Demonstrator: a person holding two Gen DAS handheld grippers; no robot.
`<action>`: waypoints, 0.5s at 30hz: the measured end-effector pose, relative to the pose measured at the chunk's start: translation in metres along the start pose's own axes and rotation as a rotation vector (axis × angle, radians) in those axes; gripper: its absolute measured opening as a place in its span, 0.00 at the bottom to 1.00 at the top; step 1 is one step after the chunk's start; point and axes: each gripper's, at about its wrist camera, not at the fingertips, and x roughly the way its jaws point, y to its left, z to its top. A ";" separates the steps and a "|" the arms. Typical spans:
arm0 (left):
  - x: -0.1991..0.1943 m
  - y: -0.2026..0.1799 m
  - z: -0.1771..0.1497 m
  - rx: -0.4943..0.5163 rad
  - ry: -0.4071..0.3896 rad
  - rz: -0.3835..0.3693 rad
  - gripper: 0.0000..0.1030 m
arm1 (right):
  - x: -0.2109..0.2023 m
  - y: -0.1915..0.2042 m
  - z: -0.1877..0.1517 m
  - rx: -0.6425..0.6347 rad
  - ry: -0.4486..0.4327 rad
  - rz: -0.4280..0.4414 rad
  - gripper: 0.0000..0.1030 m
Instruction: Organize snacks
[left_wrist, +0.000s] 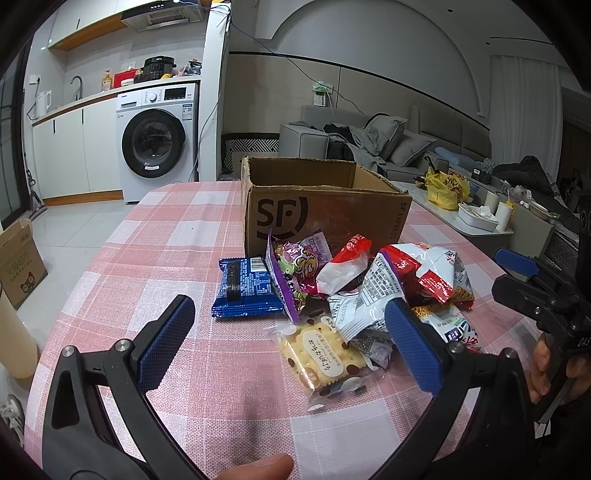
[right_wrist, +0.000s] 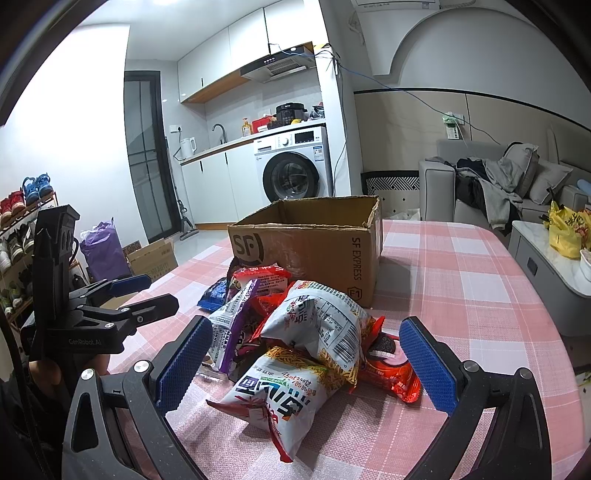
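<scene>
Where heaped, crinkled glossy snack packets (right_wrist: 306, 343)

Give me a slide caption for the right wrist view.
Open right gripper faces a snack pile before an open cardboard box on a checked tablecloth.

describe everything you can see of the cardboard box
The cardboard box is brown corrugated card, printed with a dark SF logo and "SF EXPRESS" on the side. It stands upright on the pink checked tablecloth, top open, rim torn ragged. The snack pile sits against its near face. Its inside is hidden.
</scene>
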 end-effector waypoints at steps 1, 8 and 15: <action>0.000 0.000 0.000 -0.001 0.000 0.000 1.00 | 0.000 0.000 0.000 0.000 0.000 0.000 1.00; 0.001 0.001 0.000 0.000 0.001 0.001 1.00 | 0.002 -0.001 -0.001 0.003 0.006 -0.003 1.00; 0.005 0.010 -0.001 -0.017 0.010 0.008 1.00 | 0.004 0.000 -0.002 -0.014 0.016 -0.012 1.00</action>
